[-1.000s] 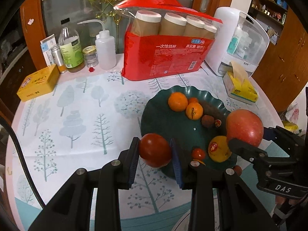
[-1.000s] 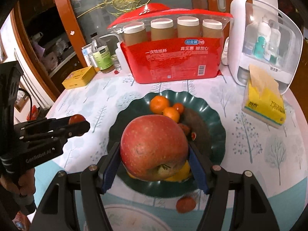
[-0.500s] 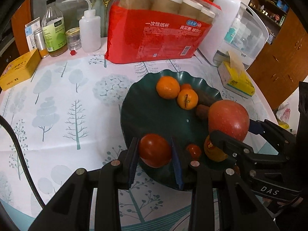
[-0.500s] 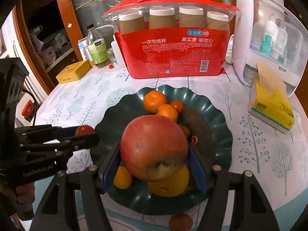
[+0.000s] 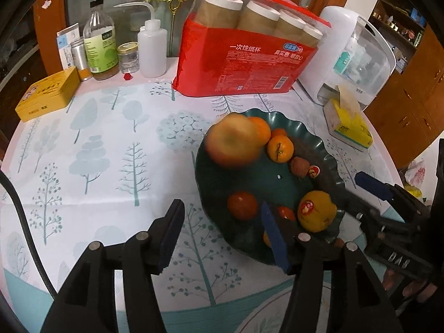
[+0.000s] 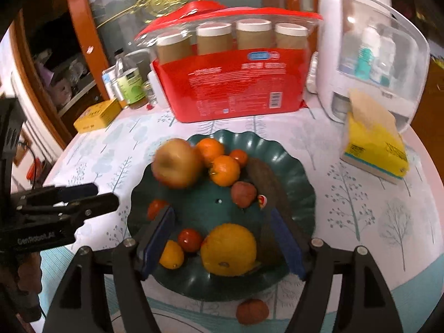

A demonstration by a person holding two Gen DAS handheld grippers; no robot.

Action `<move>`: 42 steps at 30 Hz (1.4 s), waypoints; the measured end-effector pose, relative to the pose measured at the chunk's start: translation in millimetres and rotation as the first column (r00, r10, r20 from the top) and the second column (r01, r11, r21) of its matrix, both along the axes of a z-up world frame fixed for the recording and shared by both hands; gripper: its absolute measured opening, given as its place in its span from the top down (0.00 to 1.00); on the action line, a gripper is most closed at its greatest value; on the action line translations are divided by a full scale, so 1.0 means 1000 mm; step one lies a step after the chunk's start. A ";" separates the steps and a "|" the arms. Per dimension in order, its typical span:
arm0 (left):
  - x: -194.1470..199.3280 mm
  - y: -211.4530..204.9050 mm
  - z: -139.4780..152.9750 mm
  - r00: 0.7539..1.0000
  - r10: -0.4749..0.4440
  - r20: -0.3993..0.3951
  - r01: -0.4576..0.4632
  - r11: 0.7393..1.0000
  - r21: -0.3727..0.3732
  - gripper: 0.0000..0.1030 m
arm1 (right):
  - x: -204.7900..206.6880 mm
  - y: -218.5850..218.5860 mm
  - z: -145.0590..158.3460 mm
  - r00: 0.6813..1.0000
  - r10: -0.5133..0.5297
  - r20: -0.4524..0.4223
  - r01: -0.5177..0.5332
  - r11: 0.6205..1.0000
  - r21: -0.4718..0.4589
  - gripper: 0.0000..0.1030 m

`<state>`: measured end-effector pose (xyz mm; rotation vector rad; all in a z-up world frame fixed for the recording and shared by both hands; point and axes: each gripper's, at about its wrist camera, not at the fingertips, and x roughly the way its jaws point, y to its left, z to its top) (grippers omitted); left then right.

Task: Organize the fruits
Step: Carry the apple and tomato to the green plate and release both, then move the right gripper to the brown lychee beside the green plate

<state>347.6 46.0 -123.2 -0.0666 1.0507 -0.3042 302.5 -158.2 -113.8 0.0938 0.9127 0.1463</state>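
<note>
- Most of the fruit I can see already sits in the green plate (image 6: pixel 294 166): the apple (image 6: pixel 177 163) at its far left side, blurred, beside the oranges (image 6: pixel 224 170), a tomato (image 5: pixel 242 205) near the left rim, a yellow fruit (image 6: pixel 231 249) at the near side.
- My left tool (image 5: pixel 222 230) has just been opening; nothing sits between its pads, and the tomato lies just beyond them on the plate.
- My right tool (image 6: pixel 222 238) has also just been opening; it stands spread over the yellow fruit without pressing on it.
- One small reddish fruit (image 6: pixel 252 310) lies on the tabletop (image 5: pixel 111 144), just outside the near rim of the plate.
- I judge the job nearly done: that stray fruit is what remains to collect.
</note>
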 end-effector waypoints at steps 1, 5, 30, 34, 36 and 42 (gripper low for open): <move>-0.004 0.001 0.002 1.000 0.001 -0.001 -0.001 1.000 0.004 0.44 | -0.002 -0.003 0.001 1.000 -0.010 0.000 0.010 1.000 0.007 0.29; -0.021 0.003 0.010 1.000 0.010 -0.003 -0.010 1.000 0.013 0.42 | -0.014 -0.016 0.008 0.999 -0.052 -0.010 0.052 0.998 0.043 0.29; -0.122 0.012 -0.006 0.989 0.060 -0.137 -0.052 0.996 0.066 0.32 | -0.098 -0.046 -0.017 0.994 -0.087 -0.060 0.090 0.995 0.042 0.29; -0.131 0.015 -0.012 0.984 0.071 -0.166 -0.060 0.996 0.071 0.32 | -0.097 -0.039 -0.026 0.998 -0.059 -0.032 0.060 0.998 0.022 0.29; -0.131 0.017 -0.014 0.981 0.066 -0.180 -0.053 0.996 0.075 0.32 | -0.094 -0.033 -0.033 0.999 -0.040 -0.027 0.040 0.999 -0.001 0.29; -0.127 0.021 -0.017 0.979 0.077 -0.190 -0.057 0.992 0.108 0.32 | -0.086 -0.021 -0.054 0.998 -0.015 -0.057 0.013 0.999 -0.033 0.37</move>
